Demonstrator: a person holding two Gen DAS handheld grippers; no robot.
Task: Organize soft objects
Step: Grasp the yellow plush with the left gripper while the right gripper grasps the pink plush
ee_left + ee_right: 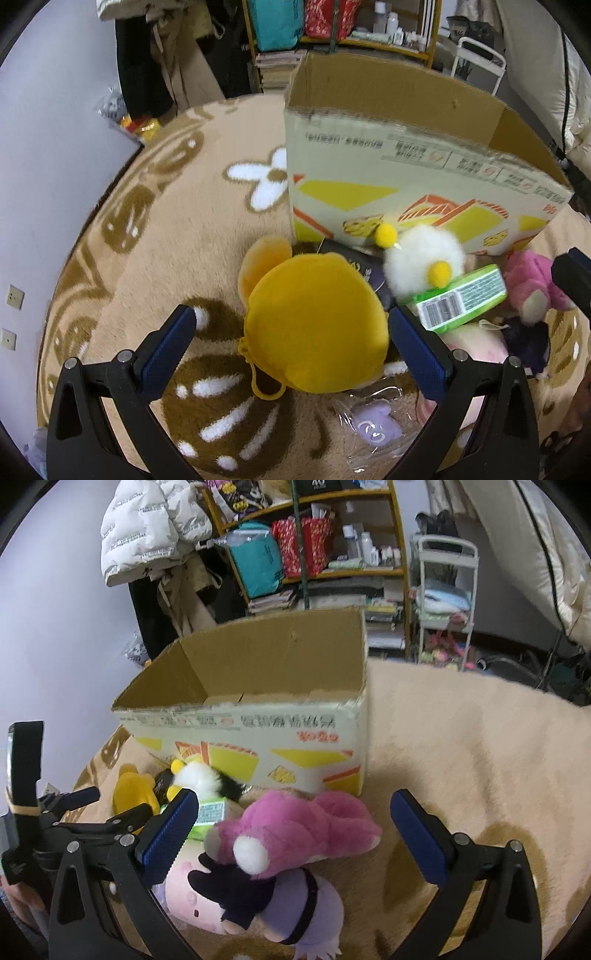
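A round yellow plush (314, 325) lies on the rug between the fingers of my left gripper (293, 325), which stands open around it, with a gap on the left side. Behind it are a white fluffy toy with yellow pom-poms (424, 262), a green packet (461, 297) and a pink plush (532, 284). My right gripper (293, 823) is open above the pink plush (303, 830), which rests on a purple and black plush (295, 904) and a pale pink cushion (188, 890). An open cardboard box (258, 734) stands just behind the pile.
A beige patterned rug (166, 229) covers the floor. A bagged purple toy (373, 428) lies near my left gripper. A shelf (314, 542), hanging coats (151, 528) and a white trolley (447, 602) stand at the back. The left gripper's body (55, 819) shows in the right view.
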